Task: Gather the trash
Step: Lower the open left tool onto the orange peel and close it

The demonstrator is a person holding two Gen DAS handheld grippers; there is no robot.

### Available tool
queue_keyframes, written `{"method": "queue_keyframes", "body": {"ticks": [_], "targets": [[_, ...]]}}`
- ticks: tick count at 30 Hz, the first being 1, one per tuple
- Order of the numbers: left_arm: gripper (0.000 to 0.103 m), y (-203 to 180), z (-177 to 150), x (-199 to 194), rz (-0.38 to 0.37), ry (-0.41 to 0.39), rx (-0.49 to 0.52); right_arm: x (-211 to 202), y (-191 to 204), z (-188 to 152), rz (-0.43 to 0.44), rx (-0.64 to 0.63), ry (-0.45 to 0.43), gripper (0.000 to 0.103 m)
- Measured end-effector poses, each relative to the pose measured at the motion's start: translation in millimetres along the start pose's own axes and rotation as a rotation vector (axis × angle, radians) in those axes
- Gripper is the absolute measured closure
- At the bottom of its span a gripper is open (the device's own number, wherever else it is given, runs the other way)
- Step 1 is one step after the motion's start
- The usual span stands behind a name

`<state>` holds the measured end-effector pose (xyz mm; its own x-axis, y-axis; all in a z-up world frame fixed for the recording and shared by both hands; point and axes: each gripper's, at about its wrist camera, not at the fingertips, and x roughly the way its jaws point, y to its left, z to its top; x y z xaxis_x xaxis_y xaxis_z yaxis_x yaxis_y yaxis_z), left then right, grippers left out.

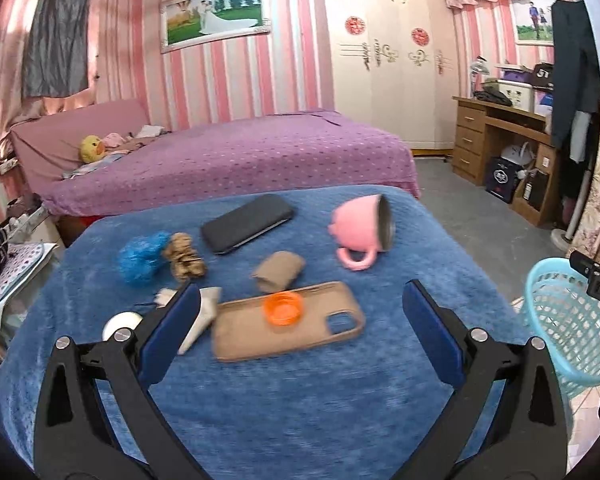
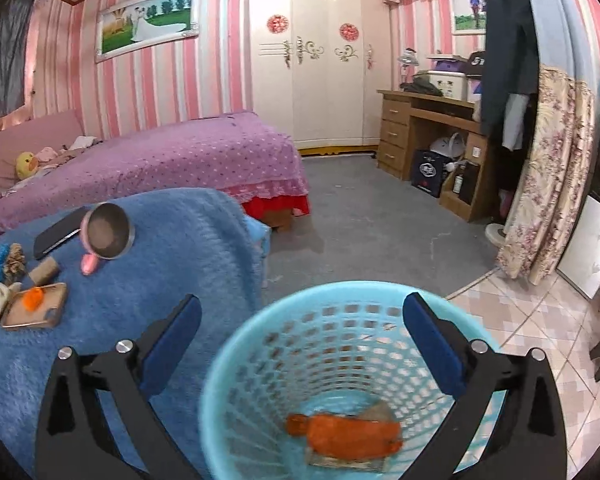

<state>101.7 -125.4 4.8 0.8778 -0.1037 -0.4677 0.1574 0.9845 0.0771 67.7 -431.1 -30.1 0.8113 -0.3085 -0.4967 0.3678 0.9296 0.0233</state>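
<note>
Now right gripper over basket, fingers spread

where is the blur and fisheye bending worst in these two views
Left wrist view: motion blur smears the phone case and orange cap; wardrobe and walls bow outward, corners vignetted black. Right wrist view: the basket rim and the orange item inside are soft; floor tiles curve at right; the far room stays fairly sharp.
</note>
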Motion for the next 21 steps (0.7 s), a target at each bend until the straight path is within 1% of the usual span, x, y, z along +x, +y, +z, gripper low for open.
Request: {"method": "queue_keyframes", "body": {"ticks": [5,9,11,14,18,21], "targets": [[0.005,29.8,-17.0,5.3,0.058,0.002,-0.003,-2.8,34.8,-2.4,0.034,-0.029,-0.006,0.005],[0.005,51.3,-24.7,13.2,0.052,0.041,-0.042,-5.9,57.5,-2.2,0.041,-0.030,-0.017,0.005],[0.005,63.8,-26.1,16.7,0.052,0.046,-0.056,-6.1,67.0,-2.4,0.054,-0.022,-0.020,0.005],[0.005,77.4,-31.9,20.4,0.072,0.049,-0.062,-4.8,78.2,-3.9,0.064,-0.021,-0.021,0.005],[0.005,99.0,-41.3,33.2,0.069,0.095,-0.111,-2.0,94.8,-7.6,0.083,-0.036,-0.015,0.005],[0.005,114.9,-45.9,41.4,0.083,0.121,-0.133,1.5,108.7,-10.7,0.082,-0.062,-0.007,0.005]]}}
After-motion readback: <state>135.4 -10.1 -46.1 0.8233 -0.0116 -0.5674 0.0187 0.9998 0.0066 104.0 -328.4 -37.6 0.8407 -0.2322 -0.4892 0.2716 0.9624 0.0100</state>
